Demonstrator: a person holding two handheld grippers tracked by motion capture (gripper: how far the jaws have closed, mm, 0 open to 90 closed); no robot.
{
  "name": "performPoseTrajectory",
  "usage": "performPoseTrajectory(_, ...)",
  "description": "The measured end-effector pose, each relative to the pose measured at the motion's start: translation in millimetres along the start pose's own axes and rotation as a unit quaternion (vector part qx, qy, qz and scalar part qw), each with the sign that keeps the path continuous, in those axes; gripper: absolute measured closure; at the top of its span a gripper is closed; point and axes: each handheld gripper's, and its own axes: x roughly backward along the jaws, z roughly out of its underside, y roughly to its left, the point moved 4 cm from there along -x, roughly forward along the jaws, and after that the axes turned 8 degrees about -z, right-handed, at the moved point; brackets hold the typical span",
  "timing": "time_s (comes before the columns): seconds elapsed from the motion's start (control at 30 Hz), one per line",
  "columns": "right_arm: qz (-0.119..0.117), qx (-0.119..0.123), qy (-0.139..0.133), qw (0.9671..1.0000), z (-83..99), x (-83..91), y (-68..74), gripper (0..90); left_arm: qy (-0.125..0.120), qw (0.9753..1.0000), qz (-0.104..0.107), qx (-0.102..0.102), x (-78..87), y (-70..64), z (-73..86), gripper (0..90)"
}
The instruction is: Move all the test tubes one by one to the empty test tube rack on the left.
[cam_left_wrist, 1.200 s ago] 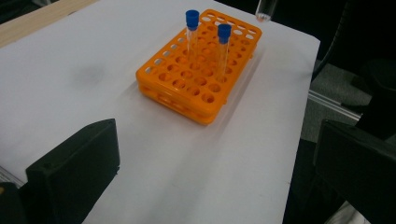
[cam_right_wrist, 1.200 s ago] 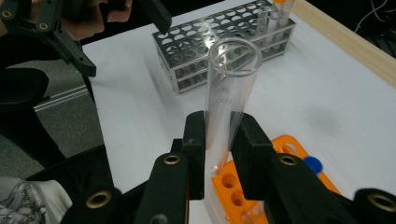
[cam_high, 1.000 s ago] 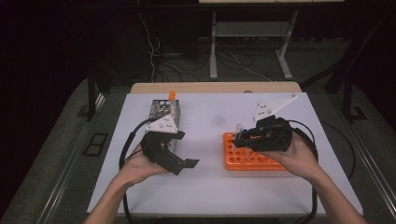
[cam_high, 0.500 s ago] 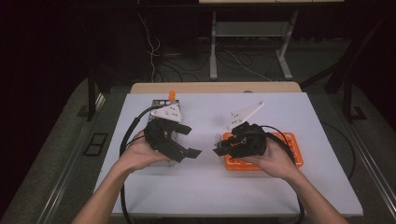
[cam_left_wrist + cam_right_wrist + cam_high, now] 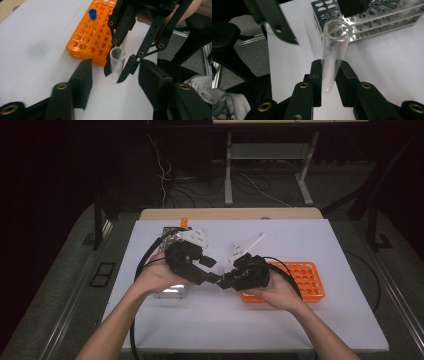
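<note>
I count two black two-jaw grippers, the left gripper (image 5: 212,270) and the right gripper (image 5: 225,282). I see two racks: one orange plastic rack (image 5: 300,280) and one metal wire rack (image 5: 367,20). There is one clear uncapped tube (image 5: 333,52) and one blue-capped tube (image 5: 93,17).
</note>
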Motion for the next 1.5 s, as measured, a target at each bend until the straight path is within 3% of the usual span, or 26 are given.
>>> performPoseTrajectory(0.4, -0.007, 0.006, -0.004, 1.0, -1.6, -16.5, -2.6, 75.2, 0.028, 0.9994, 0.018, -0.005, -13.0, 6.2, 4.1, 72.9)
performPoseTrajectory(0.6, -0.007, 0.004, -0.007, 0.9999, -1.9, -17.3, -2.6, 74.2, 0.026, 0.9992, 0.03, 0.003, -11.9, 8.5, 4.3, 74.7)
performPoseTrajectory(0.7, -0.006, -0.002, -0.016, 0.9998, -2.7, -14.2, -3.5, 66.8, 0.028, 0.9993, 0.025, -0.002, -9.0, 11.3, 4.4, 74.7)
performPoseTrajectory(1.1, 0.017, -0.019, -0.05, 0.9984, -0.9, 10.9, -6.3, 43.6, 0.02, 0.9996, -0.007, 0.017, 9.6, 30.3, 4.2, 74.7)
performPoseTrajectory(1.4, 0.044, -0.045, -0.074, 0.9952, 3.8, 33.1, -6.3, 11.5, 0.011, 0.9987, -0.036, 0.035, 27.5, 49.1, 4.0, 74.7)
performPoseTrajectory(1.47, 0.048, -0.05, -0.081, 0.9943, 5.9, 39.7, -5.7, 9.7, 0.012, 0.9982, -0.046, 0.038, 31.9, 55.0, 4.4, 74.7)
performPoseTrajectory(1.5, 0.051, -0.053, -0.087, 0.9935, 7.0, 43.7, -5.3, 3.7, 0.01, 0.9979, -0.049, 0.042, 33.5, 57.5, 4.5, 74.7)
